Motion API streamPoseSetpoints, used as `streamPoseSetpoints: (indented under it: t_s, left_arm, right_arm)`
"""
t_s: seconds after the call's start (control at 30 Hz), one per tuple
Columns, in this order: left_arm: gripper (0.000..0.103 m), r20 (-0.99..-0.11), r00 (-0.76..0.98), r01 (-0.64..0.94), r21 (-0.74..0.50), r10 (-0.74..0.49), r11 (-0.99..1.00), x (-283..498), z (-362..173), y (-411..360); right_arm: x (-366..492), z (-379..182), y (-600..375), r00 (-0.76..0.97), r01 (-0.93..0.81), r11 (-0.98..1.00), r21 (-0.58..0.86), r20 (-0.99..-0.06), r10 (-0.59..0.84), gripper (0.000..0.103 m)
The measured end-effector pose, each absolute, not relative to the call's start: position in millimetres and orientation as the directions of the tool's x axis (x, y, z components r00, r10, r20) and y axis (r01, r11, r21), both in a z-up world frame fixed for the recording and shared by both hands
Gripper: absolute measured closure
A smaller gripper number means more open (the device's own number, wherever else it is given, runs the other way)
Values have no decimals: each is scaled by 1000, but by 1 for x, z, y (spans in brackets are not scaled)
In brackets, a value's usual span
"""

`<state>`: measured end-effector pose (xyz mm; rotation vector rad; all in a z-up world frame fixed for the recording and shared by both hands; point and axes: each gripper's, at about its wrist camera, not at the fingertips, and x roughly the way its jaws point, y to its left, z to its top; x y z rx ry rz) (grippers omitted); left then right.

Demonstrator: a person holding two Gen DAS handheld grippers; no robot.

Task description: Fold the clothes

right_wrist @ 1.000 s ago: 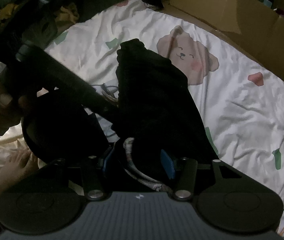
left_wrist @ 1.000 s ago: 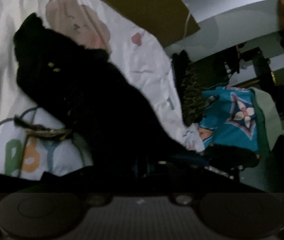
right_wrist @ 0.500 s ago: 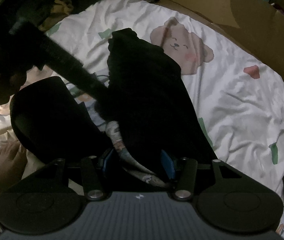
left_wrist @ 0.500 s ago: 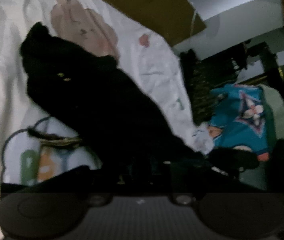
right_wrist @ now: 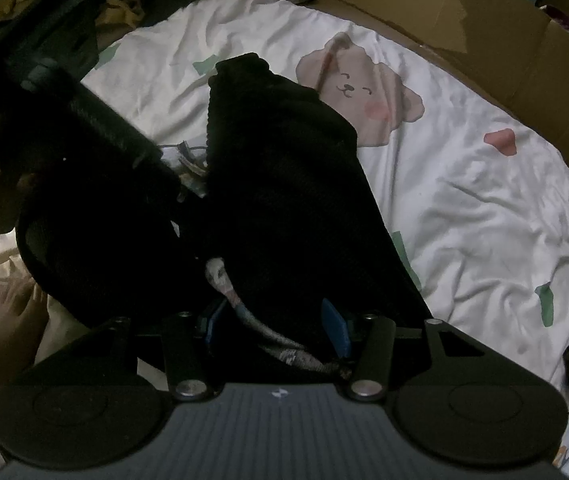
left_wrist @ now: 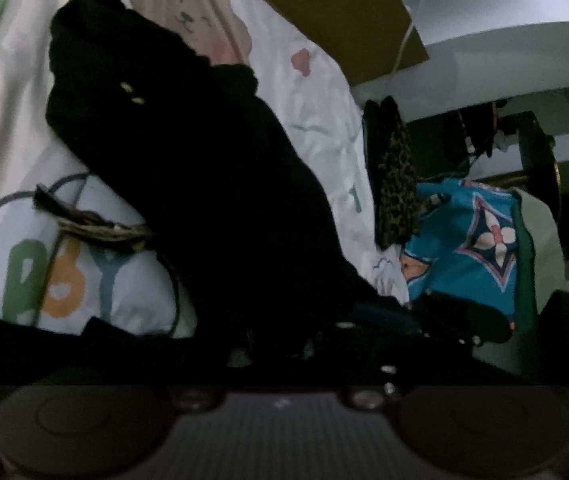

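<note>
A white bedsheet (right_wrist: 464, 208) printed with a bear is covering the surface, with a cardboard box (right_wrist: 496, 36) lying along its edge from twelve to two o'clock, and the black garment (right_wrist: 284, 184) is lying on it in a long heap running from eleven o'clock down to the centre. The right gripper (right_wrist: 274, 326) is clamping the garment's near end, together with a pale drawstring, between its blue pads. The left gripper (right_wrist: 188, 196), reaching in from nine o'clock, has just been closing; whether its jaws are pinching the cloth is lost in the dark.
</note>
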<state>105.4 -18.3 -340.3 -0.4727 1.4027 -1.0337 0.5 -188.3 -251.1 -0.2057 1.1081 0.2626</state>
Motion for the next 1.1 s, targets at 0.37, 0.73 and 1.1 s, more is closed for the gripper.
streamPoseSetpoints:
  t_s: [0.37,0.73,1.1]
  left_arm:
    - [94,-481,-127,362,-837,-868,411,105,-294,-31]
    - [94,-483,-123,377,-831,-867,410,104,-281,-36]
    - [69,-535,-23,426,-770,-845,476,111,-259,-30]
  right_arm:
    - [8,-238,-170,478,-361,928,-88,-872,103,46]
    - [11,-232,-179,512,-343,935,-91,-853,104,94]
    - [11,-228,-233,540,-166,984,-64,-841,36,98]
